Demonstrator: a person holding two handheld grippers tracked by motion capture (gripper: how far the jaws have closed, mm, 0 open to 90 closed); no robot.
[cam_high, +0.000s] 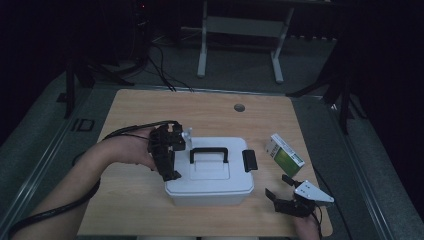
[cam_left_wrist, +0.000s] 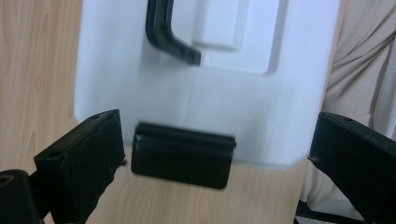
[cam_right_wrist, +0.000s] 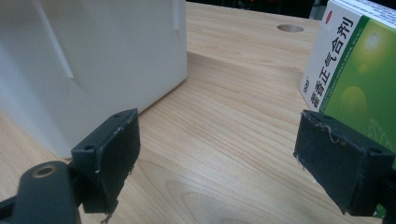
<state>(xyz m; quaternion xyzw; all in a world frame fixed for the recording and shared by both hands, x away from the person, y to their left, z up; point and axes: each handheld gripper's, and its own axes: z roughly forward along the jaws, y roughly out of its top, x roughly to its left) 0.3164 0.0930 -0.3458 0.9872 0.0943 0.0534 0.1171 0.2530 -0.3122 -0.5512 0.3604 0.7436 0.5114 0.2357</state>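
White box (cam_high: 210, 172), long axis left-right.

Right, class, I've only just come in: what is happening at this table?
A person works at a wooden table with a hand-held gripper in each hand. The left hand-held gripper, jaws open, sits at the left end of a white lidded box, right by its black latch. The right hand-held gripper, also open, hovers near the table's front edge beside a green and white medicine carton. The lid looks closed.
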